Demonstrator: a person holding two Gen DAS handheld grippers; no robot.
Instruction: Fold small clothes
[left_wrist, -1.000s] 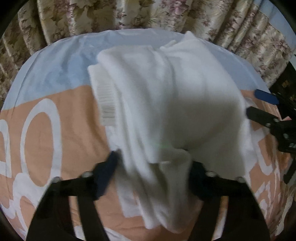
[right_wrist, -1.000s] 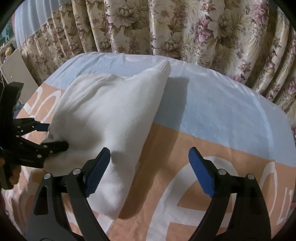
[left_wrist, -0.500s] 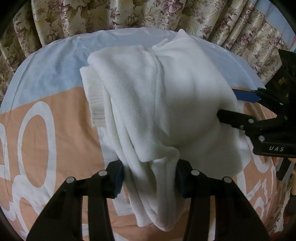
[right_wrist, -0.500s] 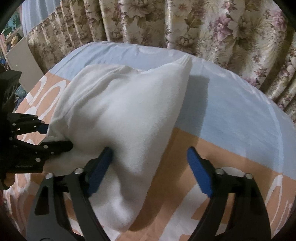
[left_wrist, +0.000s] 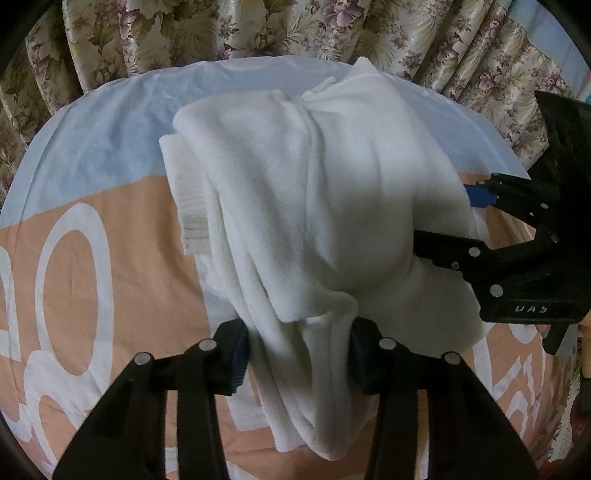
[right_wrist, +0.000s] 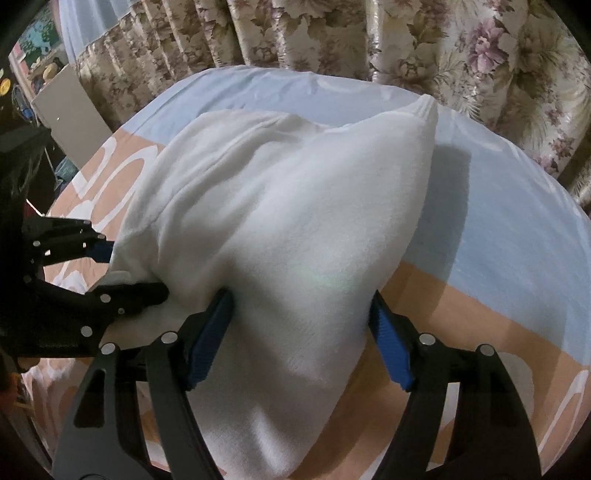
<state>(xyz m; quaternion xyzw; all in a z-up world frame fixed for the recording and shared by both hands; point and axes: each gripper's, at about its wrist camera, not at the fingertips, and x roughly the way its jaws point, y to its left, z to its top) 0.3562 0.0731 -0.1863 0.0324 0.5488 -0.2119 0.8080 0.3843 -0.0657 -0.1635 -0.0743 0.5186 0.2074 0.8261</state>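
White knit fabric between both sets of fingers, nearest the cameras. Left gripper (left_wrist: 298, 354) at the bottom of its own view, fingers just closing and now narrowed onto a bunched fold of the white garment (left_wrist: 314, 206), dark pads pressing it from either side, the loose end hanging down past them toward the lens. Right gripper (right_wrist: 301, 332) set wider, fingers also just closing, blue pads (right_wrist: 388, 347) flanking a broad puffed fold of the same garment (right_wrist: 280, 229); left pad against the cloth, right pad at its edge, firm pinch hard to confirm. Seen from the left wrist, right gripper (left_wrist: 447, 225) entering from the right edge, one black finger lying on the cloth, a blue pad peeking out behind the fold. Seen from the right wrist, left gripper (right_wrist: 122, 269) coming in at the left, fingers sunk into the garment's near corner. Beyond the fingers, garment humped up in a mound on the bed, ribbed cuff (left_wrist: 190, 206) showing at its left side, a pointed corner (right_wrist: 424, 107) at the far end. Underneath, bedsheet (left_wrist: 92, 221) orange with large white letters, then pale blue farther back. Farthest, floral curtains (left_wrist: 258, 26) along the back.
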